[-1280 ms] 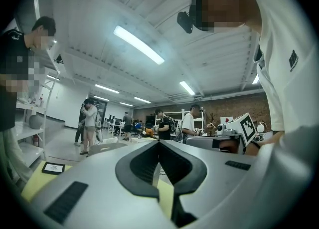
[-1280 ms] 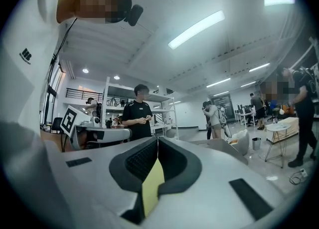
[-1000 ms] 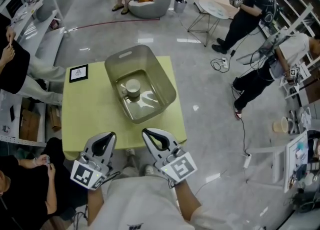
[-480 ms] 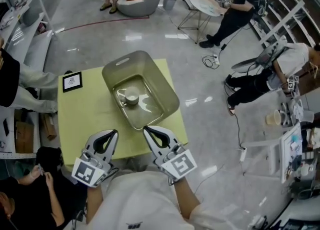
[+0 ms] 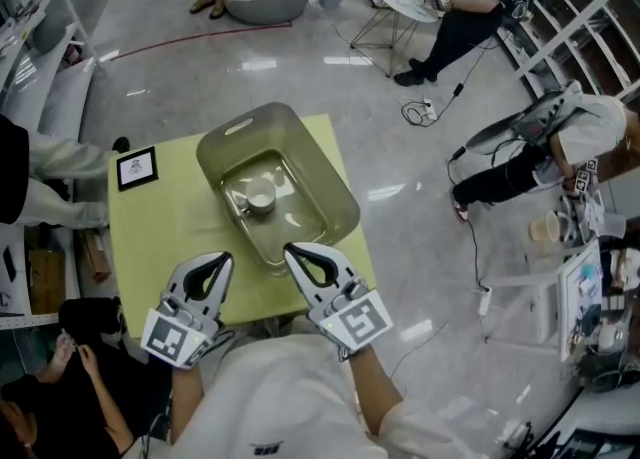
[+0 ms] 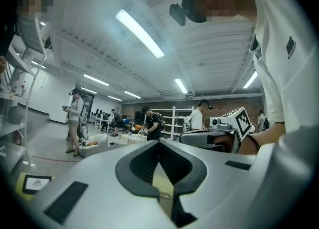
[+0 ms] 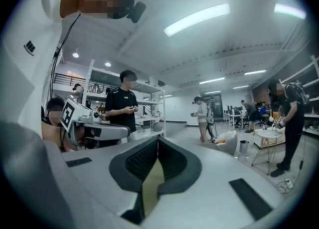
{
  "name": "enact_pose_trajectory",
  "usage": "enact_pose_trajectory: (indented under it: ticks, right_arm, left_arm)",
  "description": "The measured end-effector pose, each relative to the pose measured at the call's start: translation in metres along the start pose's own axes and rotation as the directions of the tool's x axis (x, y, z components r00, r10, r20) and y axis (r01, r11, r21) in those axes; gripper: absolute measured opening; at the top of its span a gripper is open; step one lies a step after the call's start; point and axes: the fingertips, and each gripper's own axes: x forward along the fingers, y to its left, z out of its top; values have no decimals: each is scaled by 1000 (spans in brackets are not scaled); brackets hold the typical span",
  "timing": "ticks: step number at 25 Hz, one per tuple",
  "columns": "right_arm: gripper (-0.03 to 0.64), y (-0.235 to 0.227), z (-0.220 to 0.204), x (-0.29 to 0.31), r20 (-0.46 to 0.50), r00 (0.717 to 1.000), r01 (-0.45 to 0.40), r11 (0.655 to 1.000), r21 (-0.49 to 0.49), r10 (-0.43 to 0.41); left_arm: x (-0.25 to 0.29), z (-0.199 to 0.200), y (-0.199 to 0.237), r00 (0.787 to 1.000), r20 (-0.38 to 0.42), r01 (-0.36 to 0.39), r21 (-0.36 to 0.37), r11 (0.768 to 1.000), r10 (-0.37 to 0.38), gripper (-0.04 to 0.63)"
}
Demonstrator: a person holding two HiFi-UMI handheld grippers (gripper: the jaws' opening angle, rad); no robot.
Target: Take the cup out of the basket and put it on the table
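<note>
A small white cup [image 5: 261, 195] stands upright on the floor of a translucent grey basket [image 5: 336, 199], which sits on a yellow-green table [image 5: 160, 222]. My left gripper [image 5: 221, 261] hovers over the table's near edge, just short of the basket, shut and empty. My right gripper [image 5: 291, 250] is beside it, its tips at the basket's near rim, also shut with nothing in it. In the left gripper view the left gripper [image 6: 159, 143] has its jaws pressed together. The right gripper view shows the right gripper [image 7: 157, 141] the same way. Both point level across the room, above the cup.
A small black-framed card [image 5: 137, 168] lies at the table's far left corner. A person [image 5: 40, 387] sits close to the table's near left. Other people stand on the glossy floor at the right, with a cable [image 5: 480, 277] trailing there.
The head view has shifted a little, so table and basket sit slightly lower left in the frame. Both grippers stay shut side by side at the near edge. The cup has not moved.
</note>
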Motion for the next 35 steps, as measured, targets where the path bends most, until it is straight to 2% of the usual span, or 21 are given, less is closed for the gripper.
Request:
enact_pose_trajectory:
  ticks: [4, 9, 14, 19, 23, 27, 30, 35]
  right_arm:
    - [9, -18, -5, 18, -28, 999, -43, 999, -30, 42]
    - [9, -43, -29, 43, -196, 975, -128, 983, -132, 101]
    - [11, -64, -48, 74, -273, 952, -184, 971, -152, 137]
    - [12, -74, -72, 96, -358, 913, -263, 952, -155, 194]
    - [18, -79, -91, 118, -420, 875, -334, 927, -171, 238]
    - [85, -82, -121, 137, -518, 808, -427, 885, -186, 281]
    - [156, -82, -144, 151, -596, 746, -501, 840, -207, 298]
    - [218, -82, -188, 165, -712, 629, -618, 756, -214, 312]
  left_arm:
    - [15, -1, 15, 1000, -4, -29, -3, 1000, 29, 2]
    - [32, -4, 36, 998, -23, -64, -15, 998, 64, 2]
    - [45, -14, 60, 994, -45, -97, -27, 995, 96, 2]
    - [53, -25, 71, 991, -66, -118, -17, 993, 117, 2]
    - [57, -31, 78, 987, -80, -140, -38, 989, 137, 2]
    - [60, -34, 85, 985, -88, -151, -37, 988, 147, 2]
    - [60, -36, 91, 984, -95, -157, -37, 987, 153, 2]
    - [61, -40, 96, 981, -107, -167, -47, 985, 161, 2]
